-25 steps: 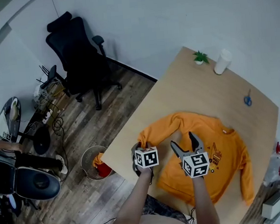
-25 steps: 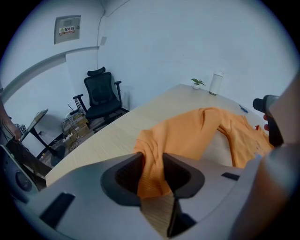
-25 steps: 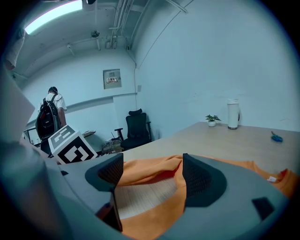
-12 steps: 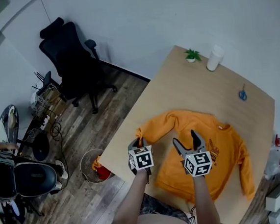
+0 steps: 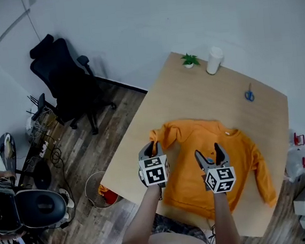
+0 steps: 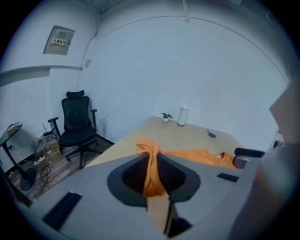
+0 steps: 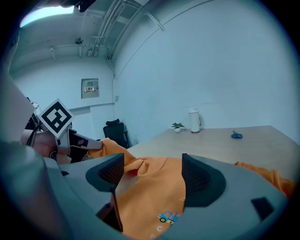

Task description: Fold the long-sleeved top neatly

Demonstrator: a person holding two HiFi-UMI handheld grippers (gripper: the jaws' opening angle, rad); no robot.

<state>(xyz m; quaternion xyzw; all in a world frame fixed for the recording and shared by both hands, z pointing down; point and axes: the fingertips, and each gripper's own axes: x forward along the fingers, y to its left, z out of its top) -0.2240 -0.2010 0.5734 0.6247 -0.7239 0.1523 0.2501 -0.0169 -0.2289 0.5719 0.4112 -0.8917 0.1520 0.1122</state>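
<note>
The orange long-sleeved top (image 5: 189,142) lies front up on the wooden table (image 5: 209,94), its right sleeve stretched along the right side. My left gripper (image 5: 153,147) is shut on the end of the left sleeve (image 6: 149,147) and holds it lifted near the table's left edge; in the left gripper view the cloth hangs pinched between the jaws (image 6: 152,171). My right gripper (image 5: 209,153) hovers open over the top's lower body, with nothing between its pads. In the right gripper view the printed chest (image 7: 150,201) lies under the open jaws (image 7: 152,176).
At the table's far end stand a small potted plant (image 5: 189,60) and a white cylinder (image 5: 214,60). Blue scissors (image 5: 249,94) lie at the far right. A black office chair (image 5: 62,74) and a wire wastebasket (image 5: 100,189) stand on the wooden floor to the left.
My left gripper closed on the sleeve end and lifted it off the table. My right gripper, still open, shifted across the top's lower body.
</note>
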